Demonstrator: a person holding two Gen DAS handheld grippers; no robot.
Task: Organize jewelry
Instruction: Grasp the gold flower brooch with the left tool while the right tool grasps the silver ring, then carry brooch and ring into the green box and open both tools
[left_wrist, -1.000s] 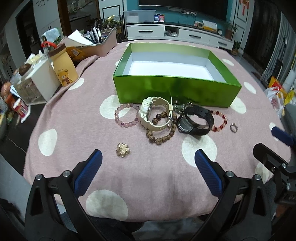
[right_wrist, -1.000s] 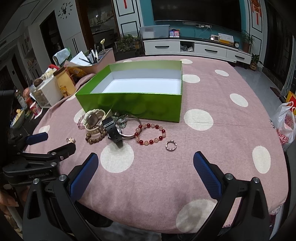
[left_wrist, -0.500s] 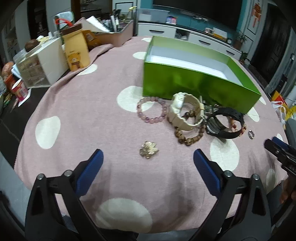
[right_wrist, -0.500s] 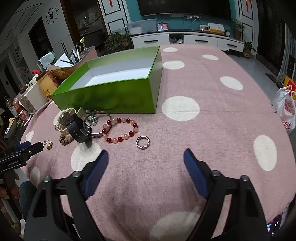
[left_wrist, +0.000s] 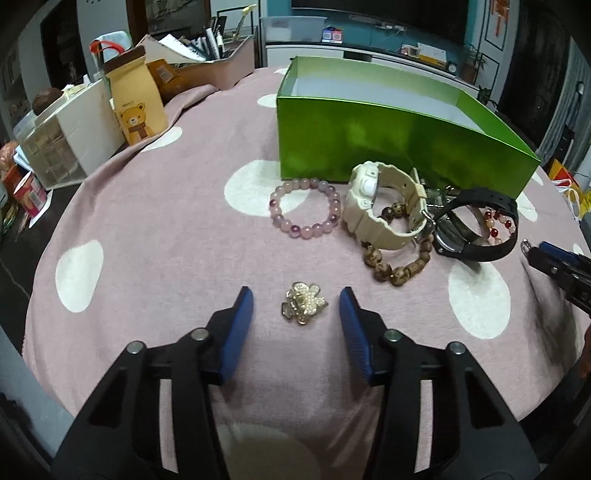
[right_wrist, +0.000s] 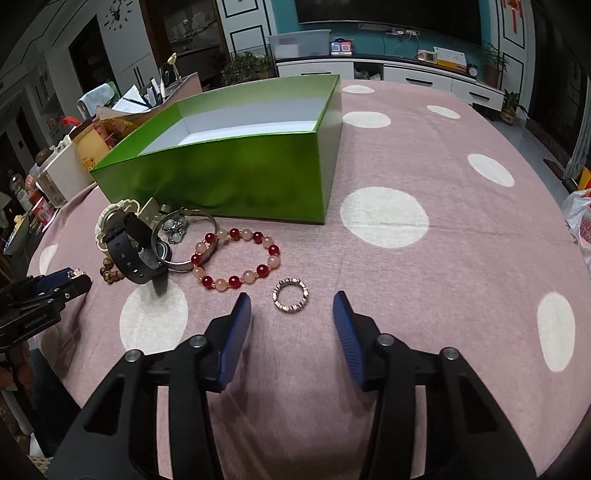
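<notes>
You're bracketing brooch (left_wrist: 303, 302) with spread left gripper (left_wrist: 295, 295) | right gripper (right_wrist: 291, 299) spread around ring (right_wrist: 290, 295) | box (right_wrist: 236, 177) looking empty; all jewelry remaining outside

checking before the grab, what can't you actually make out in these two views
- Green box floor: left wrist view, hidden by its near wall.
- Small charm pieces inside the metal bangle: right wrist view, too small to identify.
- Black watch face: turned away in both views.
- Right gripper: left wrist view, cut off by the edge.
</notes>
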